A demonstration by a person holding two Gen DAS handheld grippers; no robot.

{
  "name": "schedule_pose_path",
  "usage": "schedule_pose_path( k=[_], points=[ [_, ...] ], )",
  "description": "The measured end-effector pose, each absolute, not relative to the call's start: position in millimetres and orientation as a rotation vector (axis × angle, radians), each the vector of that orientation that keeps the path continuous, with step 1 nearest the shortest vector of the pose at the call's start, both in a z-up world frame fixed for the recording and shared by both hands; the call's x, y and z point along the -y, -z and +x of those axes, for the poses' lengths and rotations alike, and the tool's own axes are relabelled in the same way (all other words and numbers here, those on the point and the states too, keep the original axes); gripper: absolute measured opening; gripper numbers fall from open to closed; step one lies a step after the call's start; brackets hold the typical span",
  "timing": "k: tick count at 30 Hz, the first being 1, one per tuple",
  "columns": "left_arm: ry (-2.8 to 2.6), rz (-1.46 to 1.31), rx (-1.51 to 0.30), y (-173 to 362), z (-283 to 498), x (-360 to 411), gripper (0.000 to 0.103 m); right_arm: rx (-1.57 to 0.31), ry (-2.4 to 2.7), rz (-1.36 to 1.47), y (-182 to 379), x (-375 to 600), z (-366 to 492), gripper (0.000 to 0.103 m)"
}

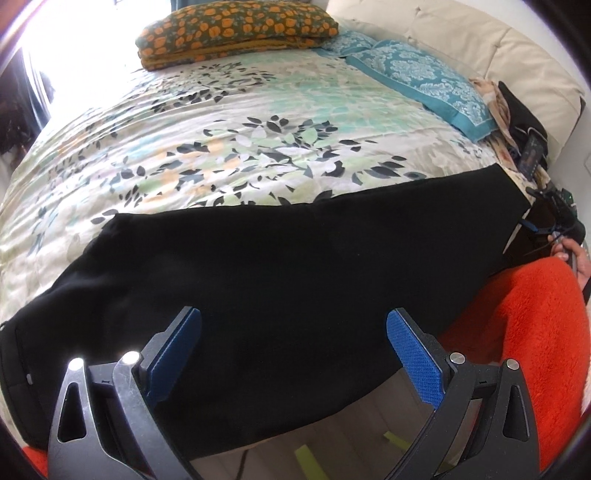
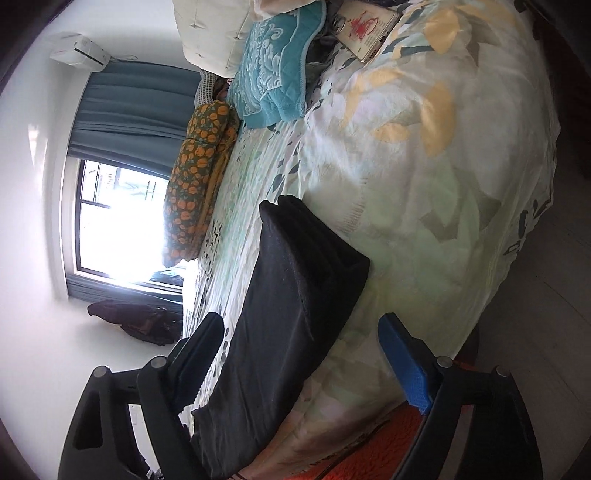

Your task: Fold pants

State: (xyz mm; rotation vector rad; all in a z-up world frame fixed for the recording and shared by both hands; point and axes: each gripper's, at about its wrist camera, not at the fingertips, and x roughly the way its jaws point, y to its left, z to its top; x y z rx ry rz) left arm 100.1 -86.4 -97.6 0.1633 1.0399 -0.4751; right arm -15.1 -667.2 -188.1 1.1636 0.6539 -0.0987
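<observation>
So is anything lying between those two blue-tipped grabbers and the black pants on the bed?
Nothing visible is. The left gripper hangs open directly over the black pants, and the right gripper is open around their end. The phone and teal pillow lie farther up the bed.

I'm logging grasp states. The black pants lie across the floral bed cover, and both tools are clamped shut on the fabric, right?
Not quite. In both wrist views the black pants lie on the floral bed cover, but the left tool and right tool are open, gripping nothing.
</observation>
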Motion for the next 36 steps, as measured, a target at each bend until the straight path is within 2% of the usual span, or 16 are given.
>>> schedule_pose_path(
  k=[1,4,5,6,7,9,17,19,24,29,33,36],
  points=[
    [0.476,0.16,-1.042,97,99,88,0.101,-0.646,0.102,1.165,190,670,-13,0.079],
    [0.481,0.174,-1.043,98,96,93,0.101,-0.633,0.121,1.155,191,675,-6,0.076],
    [0.48,0.185,-1.043,99,95,95,0.101,-0.641,0.123,1.15,193,677,-6,0.071],
    [0.481,0.194,-1.043,100,93,97,0.101,-0.649,0.134,1.14,193,677,-7,0.06],
    [0.485,0.203,-1.045,101,92,100,0.101,-0.657,0.15,1.13,194,678,-10,0.044],
    [0.494,0.216,-1.05,103,90,106,0.101,-0.635,0.174,1.118,194,680,-20,0.026],
    [0.559,0.254,-1.067,110,85,136,0.101,-0.636,0.165,1.129,195,684,-15,0.031],
    [0.568,0.252,-1.058,109,86,143,0.101,-0.672,0.164,1.08,191,682,-10,0.021],
    [0.593,0.204,-1.06,118,94,164,0.101,-0.66,0.103,0.95,146,659,-6,0.018],
    [0.549,0.123,-1.127,139,107,161,0.101,-0.67,-0.048,0.903,97,597,13,0.017],
    [0.494,0.026,-1.079,120,115,121,0.101,-0.691,-0.181,0.868,72,514,34,0.017],
    [0.432,-0.006,-1.033,106,116,80,0.101,-0.728,-0.266,0.884,78,446,50,0.017]
  ],
)
